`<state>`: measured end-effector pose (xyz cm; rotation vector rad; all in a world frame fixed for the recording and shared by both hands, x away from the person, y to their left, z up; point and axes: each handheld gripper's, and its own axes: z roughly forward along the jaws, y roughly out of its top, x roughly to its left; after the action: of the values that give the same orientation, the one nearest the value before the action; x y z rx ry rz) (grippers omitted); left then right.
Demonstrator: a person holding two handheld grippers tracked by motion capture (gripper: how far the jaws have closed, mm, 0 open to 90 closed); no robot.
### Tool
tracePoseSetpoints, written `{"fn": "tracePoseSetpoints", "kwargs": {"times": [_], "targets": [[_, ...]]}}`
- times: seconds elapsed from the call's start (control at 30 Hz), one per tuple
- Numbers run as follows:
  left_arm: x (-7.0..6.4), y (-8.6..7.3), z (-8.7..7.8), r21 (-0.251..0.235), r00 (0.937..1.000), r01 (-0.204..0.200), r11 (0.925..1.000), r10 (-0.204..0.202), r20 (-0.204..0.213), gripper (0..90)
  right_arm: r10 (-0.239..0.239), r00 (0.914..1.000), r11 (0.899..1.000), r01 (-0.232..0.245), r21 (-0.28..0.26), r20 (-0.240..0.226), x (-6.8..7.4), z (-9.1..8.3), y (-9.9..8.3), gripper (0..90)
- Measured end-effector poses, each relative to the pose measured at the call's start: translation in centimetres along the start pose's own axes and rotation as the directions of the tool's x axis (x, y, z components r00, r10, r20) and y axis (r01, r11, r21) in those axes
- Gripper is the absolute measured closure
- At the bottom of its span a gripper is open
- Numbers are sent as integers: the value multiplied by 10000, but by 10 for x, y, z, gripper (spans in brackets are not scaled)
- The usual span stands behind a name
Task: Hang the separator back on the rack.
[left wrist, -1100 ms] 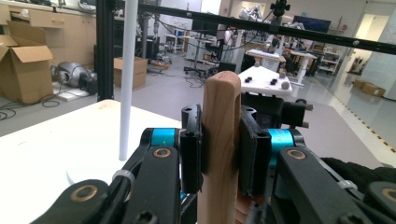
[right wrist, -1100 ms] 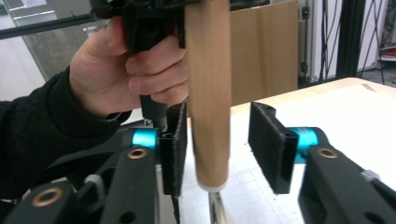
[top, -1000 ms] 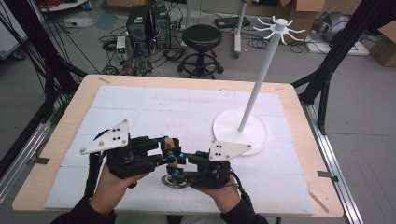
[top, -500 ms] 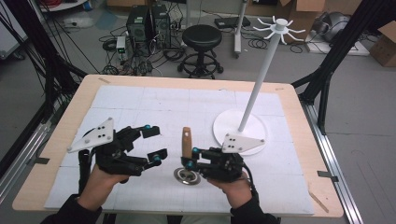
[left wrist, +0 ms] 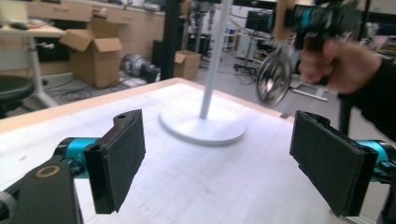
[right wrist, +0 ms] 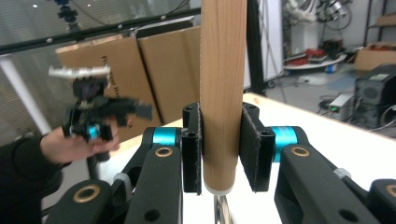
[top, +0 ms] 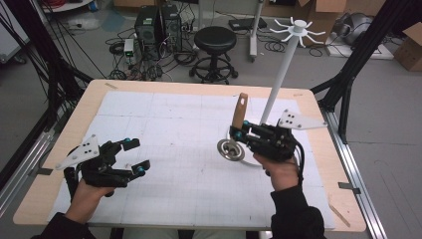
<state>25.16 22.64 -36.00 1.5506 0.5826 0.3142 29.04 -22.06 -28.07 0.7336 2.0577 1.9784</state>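
Right hand-held gripper [top: 238, 133] clamps the whisk's wooden handle [top: 239, 111]; left hand-held gripper [top: 135, 157] gapes.

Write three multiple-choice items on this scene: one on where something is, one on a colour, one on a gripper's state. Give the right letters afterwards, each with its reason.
1. Where is the white stand?
A. On the table's far right part
B. On the table's near left corner
C. On the floor beside the stool

2. What colour is the handle of the whisk?
A. Blue
B. Light brown wood
C. Black

3. How is the left gripper?
A. Shut on the whisk
B. Shut on nothing
C. Open, holding nothing

Answers:
1 A: the high view shows its round base on the table beside the right gripper.
2 B: the right gripper view shows a wooden handle between the pads.
3 C: the left gripper view shows its jaws wide apart with only the table between them.
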Motion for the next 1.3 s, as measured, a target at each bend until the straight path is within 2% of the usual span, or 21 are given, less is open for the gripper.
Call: {"fn": "tracePoseSetpoints", "kwargs": {"times": [0.13,0.27,0.57,0.77,1.13,1.3], "targets": [[8,-8,-6,-109,9998,119,9999,-121,-184,185,-60,9996,9999,64,-151,279,-10,-2,24,718],[12,-13,-9,-7,9993,114,9999,-114,-349,185,-143,9979,9995,161,-279,624,-20,-4,45,718],[16,-19,-13,44,9986,287,9996,-284,-436,186,-15,9895,9974,118,-709,1443,-37,-13,75,718],[16,-19,-13,33,9987,307,9995,-306,-415,187,126,9837,9965,26,-841,1792,-44,-19,82,718],[17,-20,-14,-17,9982,376,9993,-376,-470,188,440,9720,9962,-252,-837,2308,-54,-25,79,717],[18,-20,-15,-42,9977,421,9991,-422,-523,188,189,9666,9968,17,-801,2557,-54,-30,73,710]]}}
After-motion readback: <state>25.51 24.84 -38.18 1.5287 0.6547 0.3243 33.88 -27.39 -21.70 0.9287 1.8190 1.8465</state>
